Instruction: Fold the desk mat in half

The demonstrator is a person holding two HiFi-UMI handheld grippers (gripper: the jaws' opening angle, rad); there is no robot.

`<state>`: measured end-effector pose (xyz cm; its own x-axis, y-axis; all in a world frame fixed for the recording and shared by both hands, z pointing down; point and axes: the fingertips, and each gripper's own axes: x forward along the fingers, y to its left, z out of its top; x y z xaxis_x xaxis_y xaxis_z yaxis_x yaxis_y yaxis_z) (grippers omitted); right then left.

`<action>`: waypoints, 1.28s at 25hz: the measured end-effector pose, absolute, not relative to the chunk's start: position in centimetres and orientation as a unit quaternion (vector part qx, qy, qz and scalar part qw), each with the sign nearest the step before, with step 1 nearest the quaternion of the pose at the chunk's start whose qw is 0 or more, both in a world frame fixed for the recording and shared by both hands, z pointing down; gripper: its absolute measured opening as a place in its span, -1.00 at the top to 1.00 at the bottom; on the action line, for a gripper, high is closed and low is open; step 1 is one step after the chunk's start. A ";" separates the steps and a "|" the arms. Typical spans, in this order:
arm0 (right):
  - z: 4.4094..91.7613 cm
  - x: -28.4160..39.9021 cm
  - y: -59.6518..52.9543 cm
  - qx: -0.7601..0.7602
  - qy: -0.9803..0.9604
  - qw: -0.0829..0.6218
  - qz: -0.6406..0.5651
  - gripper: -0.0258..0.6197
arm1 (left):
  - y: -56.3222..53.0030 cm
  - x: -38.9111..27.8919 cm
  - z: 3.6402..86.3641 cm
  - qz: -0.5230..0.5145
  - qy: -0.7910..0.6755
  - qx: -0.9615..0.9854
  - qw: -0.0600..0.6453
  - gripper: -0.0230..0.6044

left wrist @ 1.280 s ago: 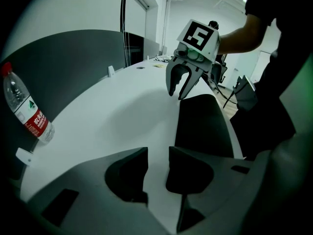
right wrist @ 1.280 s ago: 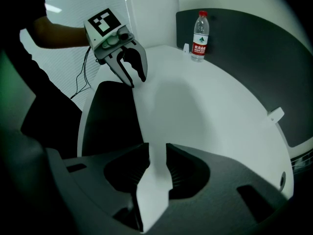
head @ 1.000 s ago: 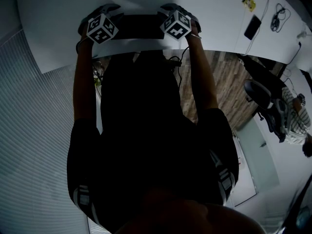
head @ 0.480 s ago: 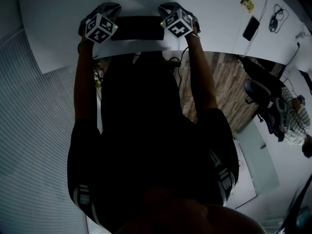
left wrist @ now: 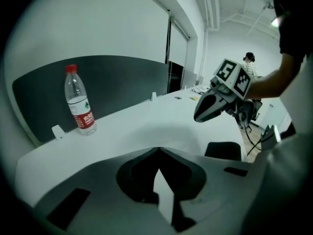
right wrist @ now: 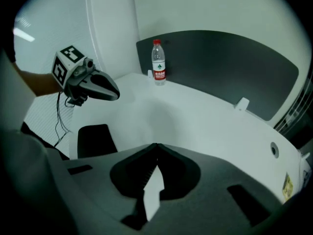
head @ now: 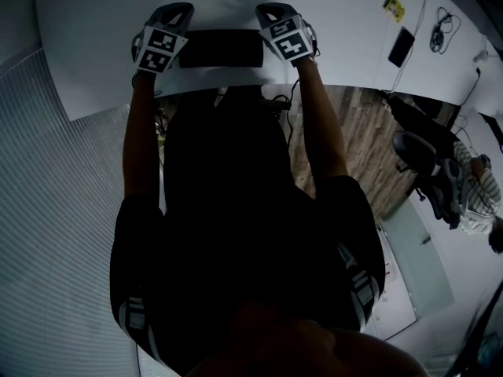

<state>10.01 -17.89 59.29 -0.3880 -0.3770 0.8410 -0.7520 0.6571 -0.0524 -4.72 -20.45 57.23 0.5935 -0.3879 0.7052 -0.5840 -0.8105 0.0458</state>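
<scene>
A: Now, desk mat (head: pixel 220 48) is seen lying on the counter (head: pixel 94 45), between left gripper (head: pixel 171 12) and right gripper (head: pixel 275 12).
B: Both are clenched, nothing grasped. Water bottle (left wrist: pixel 79 102) is set upright, well apart.

Mat (head: pixel 220 48): black, plain, rectangular, corners slightly rounded. Lay flat on white tabletop (head: pixel 94 45), close to near edge, long sides parallel to that edge. Sat between left tongs (head: pixel 176 9) and right tongs (head: pixel 268 9), short ends just beside them; neither tongs gripped it. Single or doubled layer: could not tell.
</scene>
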 end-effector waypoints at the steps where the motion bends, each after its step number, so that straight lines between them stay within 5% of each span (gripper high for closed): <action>1: 58.8 10.1 -18.2 0.365 -0.802 0.416 0.225 0.92 | -20.9 -4.8 56.6 0.343 -0.296 0.880 0.146 0.91; 8: 54.9 10.8 -19.5 0.447 -0.790 0.328 0.263 0.92 | -22.4 -6.4 51.0 0.221 -0.417 0.854 0.218 0.91; 32: 41.7 10.4 -17.7 0.560 -0.782 0.176 0.209 0.92 | -18.8 -7.4 39.3 0.117 -0.493 0.846 0.167 0.91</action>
